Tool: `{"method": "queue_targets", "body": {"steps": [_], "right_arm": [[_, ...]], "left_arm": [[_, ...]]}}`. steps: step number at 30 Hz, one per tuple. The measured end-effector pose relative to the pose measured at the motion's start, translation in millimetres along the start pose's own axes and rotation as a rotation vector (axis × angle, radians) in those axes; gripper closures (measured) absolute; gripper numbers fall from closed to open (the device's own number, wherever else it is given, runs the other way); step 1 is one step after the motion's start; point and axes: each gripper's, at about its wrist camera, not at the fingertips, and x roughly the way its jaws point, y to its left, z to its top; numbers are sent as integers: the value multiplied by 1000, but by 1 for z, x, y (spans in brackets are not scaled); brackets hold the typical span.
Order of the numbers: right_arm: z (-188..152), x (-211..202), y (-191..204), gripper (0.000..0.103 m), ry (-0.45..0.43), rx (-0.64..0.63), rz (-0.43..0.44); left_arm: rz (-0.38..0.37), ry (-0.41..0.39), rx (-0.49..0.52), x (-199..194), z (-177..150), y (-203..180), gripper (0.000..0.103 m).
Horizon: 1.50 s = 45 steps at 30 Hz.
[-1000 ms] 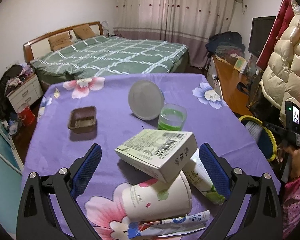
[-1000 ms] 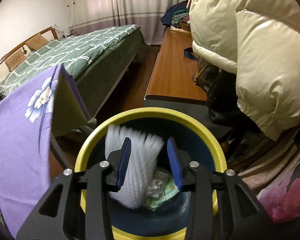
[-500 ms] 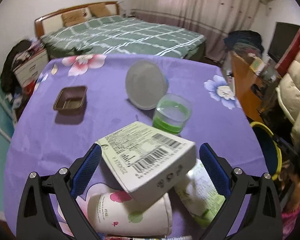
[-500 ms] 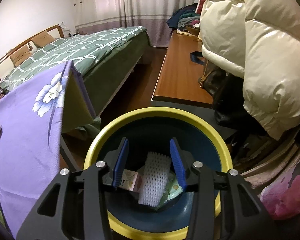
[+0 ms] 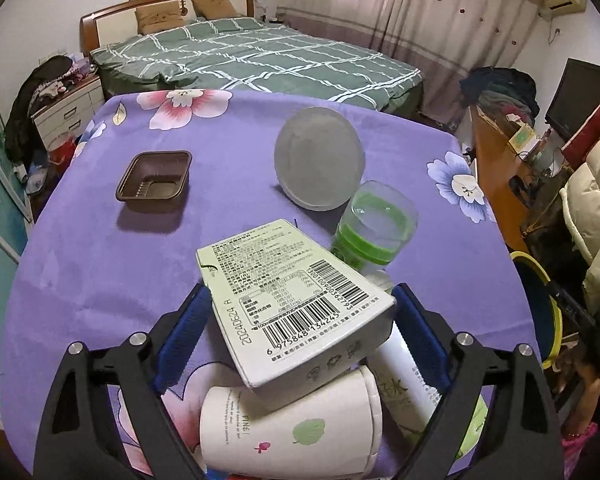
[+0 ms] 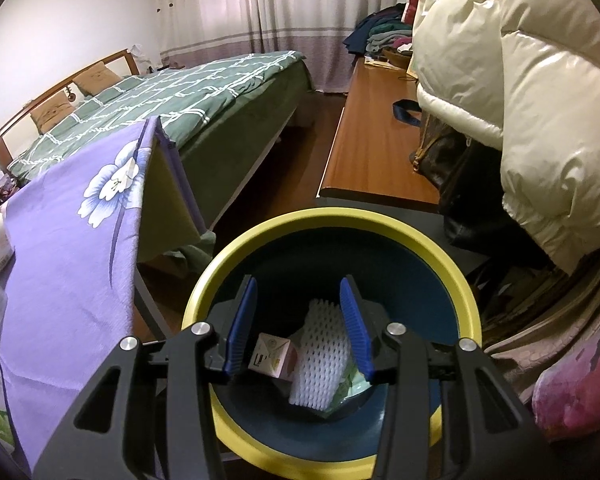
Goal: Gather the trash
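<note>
A pale green barcode box (image 5: 284,272) lies tilted on a white paper cup (image 5: 292,432) and a white-green tube (image 5: 416,392) on the purple flowered tablecloth (image 5: 100,280). My left gripper (image 5: 300,292) straddles the box. Its jaws are closing, and the blue pads (image 5: 184,324) sit right at the box's two sides without clearly pressing. My right gripper (image 6: 300,292) hangs open and empty over the yellow-rimmed bin (image 6: 332,216). A white foam net (image 6: 324,356) and a small carton (image 6: 272,356) lie in the bin.
Farther back on the table are a green jar (image 5: 374,232), a round translucent lid (image 5: 318,164) and a brown plastic tray (image 5: 154,182). The bin (image 5: 540,308) stands off the table's right edge. A wooden desk (image 6: 372,152), cream puffer coat (image 6: 520,100) and bed (image 5: 260,56) surround it.
The left gripper came forward and down over the box and its jaws narrowed around it. The foam net dropped from the right gripper into the bin, and those jaws widened slightly.
</note>
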Motion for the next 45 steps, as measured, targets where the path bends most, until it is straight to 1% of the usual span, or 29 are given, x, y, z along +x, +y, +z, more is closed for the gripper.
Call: {"method": "queue_targets", "body": {"steps": [3, 6, 7, 8, 9, 10, 11, 13, 16, 17, 18, 19, 20, 23, 25, 28, 29, 30, 32, 34, 36, 38, 40, 41, 45], "right_arm": [[0, -2, 3, 61, -2, -5, 6], [-1, -6, 6, 61, -5, -10, 11], [0, -7, 6, 61, -7, -11, 12], [0, -9, 7, 61, -9, -12, 13], [0, -10, 7, 61, -11, -12, 14], [0, -12, 7, 61, -13, -12, 17], [0, -13, 8, 61, -15, -11, 19], [-1, -14, 8, 61, -16, -13, 20], [-1, -14, 8, 61, -15, -14, 21], [-1, -14, 8, 61, -14, -17, 20], [-1, -14, 9, 61, -12, -19, 20], [-1, -14, 9, 61, -12, -21, 20], [-1, -14, 9, 61, -11, -20, 21], [0, -13, 12, 61, -9, -22, 27], [1, -13, 15, 61, -11, -27, 36], [2, -13, 17, 61, -14, -32, 55], [3, -13, 18, 61, -15, -33, 59], [3, -12, 18, 61, -13, -34, 65], [3, -9, 17, 60, -9, -32, 73], [3, -7, 17, 60, -5, -30, 78], [3, -5, 17, 60, 3, -32, 83], [2, -5, 16, 60, 5, -32, 85], [2, -5, 15, 59, 5, -28, 87], [1, -5, 14, 57, 4, -26, 85], [1, -4, 15, 56, 8, -20, 89]], "left_arm": [[-12, 0, 2, 0, 1, 2, 15], [-26, -14, 11, -5, 2, 5, 22], [-46, -24, 20, -9, 3, 6, 48], [-57, -26, 27, -12, 4, 5, 63], [-76, -29, 27, -16, 6, 7, 64], [-79, -30, 37, -19, 8, 7, 65], [-79, -34, 47, -21, 8, 7, 68], [-81, -25, 62, -23, 9, 8, 70], [-77, 14, 53, -16, 10, 16, 70], [-61, 30, 45, -12, 12, 20, 70], [-54, 43, 39, -9, 14, 23, 65], [-52, 62, 16, -5, 17, 28, 35], [-46, 72, -10, -3, 18, 33, 11], [7, 70, -70, 3, 27, 41, 10], [-14, 100, -118, 11, 36, 44, 9], [19, 165, -193, 30, 44, 51, 9], [15, 180, -204, 34, 45, 51, 9], [20, 195, -212, 38, 45, 50, 9], [46, 200, -221, 43, 45, 47, 10], [51, 222, -227, 52, 43, 43, 10], [46, 255, -239, 61, 41, 41, 13], [60, 272, -250, 68, 41, 41, 18], [66, 282, -261, 72, 39, 42, 20], [61, 283, -263, 73, 39, 42, 20], [86, 276, -242, 73, 40, 34, 22]]}}
